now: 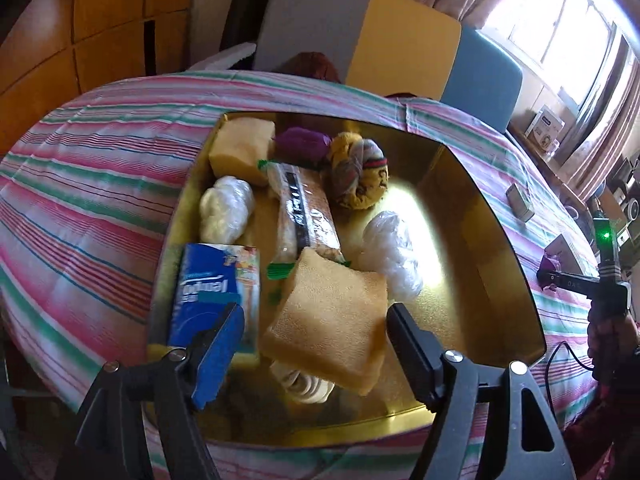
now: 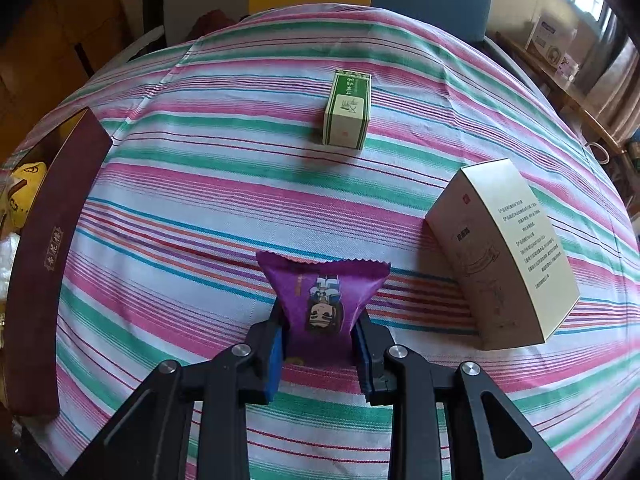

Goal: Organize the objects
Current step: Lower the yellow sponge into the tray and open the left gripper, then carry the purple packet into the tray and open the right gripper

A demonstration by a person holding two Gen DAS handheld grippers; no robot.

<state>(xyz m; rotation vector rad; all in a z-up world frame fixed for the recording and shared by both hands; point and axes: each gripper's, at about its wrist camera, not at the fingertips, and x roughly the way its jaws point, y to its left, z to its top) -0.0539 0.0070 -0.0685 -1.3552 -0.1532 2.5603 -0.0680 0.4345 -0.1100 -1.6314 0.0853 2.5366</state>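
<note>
Both grippers are showing black plastic frames: the left gripper [image 1: 312,324] and right gripper [image 2: 319,338]. Blue pads [image 1: 222,356] are lining the fingers. Silver screws [image 2: 469,368] are glinting at the joints.

Daylight pours from the window [image 1: 560,28] at upper right, blown out white. Glare flares off the gold tray [image 1: 420,216] at centre. Both fisheye views bend hard at the edges; corners fall dark, and the near jaws look soft.

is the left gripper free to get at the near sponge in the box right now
Probably yes: the left gripper is open with its fingers on either side of the tan sponge, which lies on top in the gold box. Only the blue carton crowds one finger.
</note>
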